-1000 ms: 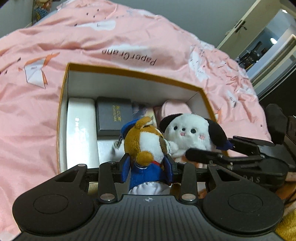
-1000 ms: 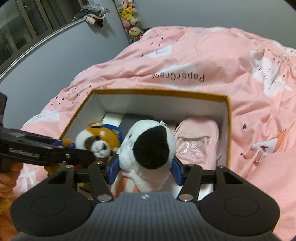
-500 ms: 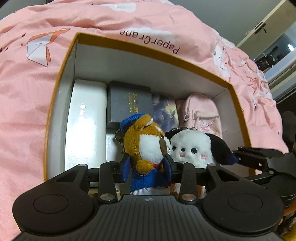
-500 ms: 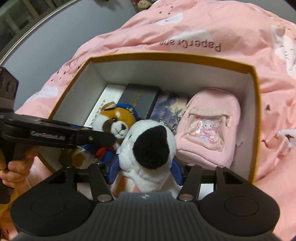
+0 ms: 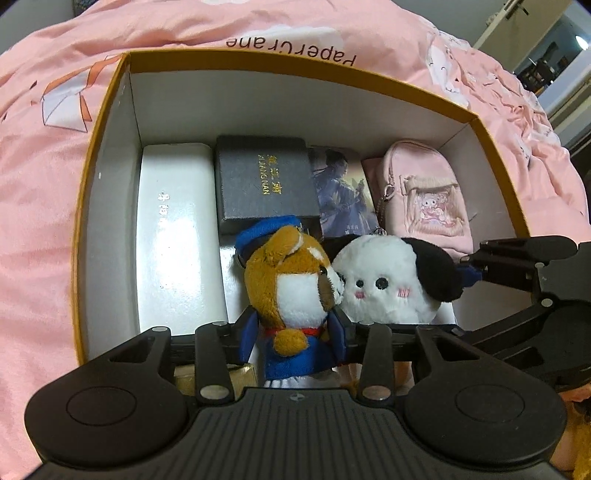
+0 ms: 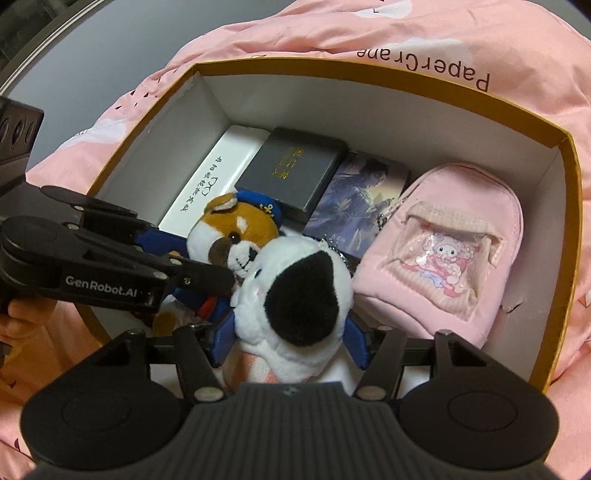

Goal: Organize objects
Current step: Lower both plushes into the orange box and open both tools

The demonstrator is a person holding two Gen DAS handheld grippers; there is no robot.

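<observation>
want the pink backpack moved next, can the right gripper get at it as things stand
Probably not yet. The right gripper is shut on the white puppy plush, so it has no free grasp. The pink backpack lies uncovered just to its right in the box, so the way looks free after a release.

**Pretty sure this is somebody's bedroom**

Everything sits on a bed with a soft pink duvet [image 5: 44, 206] printed with origami cranes and "PaperCrane" lettering. An open cardboard box [image 5: 110, 92] rests right on the bedding, holding plush toys and a little pink backpack [image 6: 439, 254]. Off to the side there's a plain wall and a pale cupboard door [image 5: 517, 14]. Home, not a lab.
</observation>
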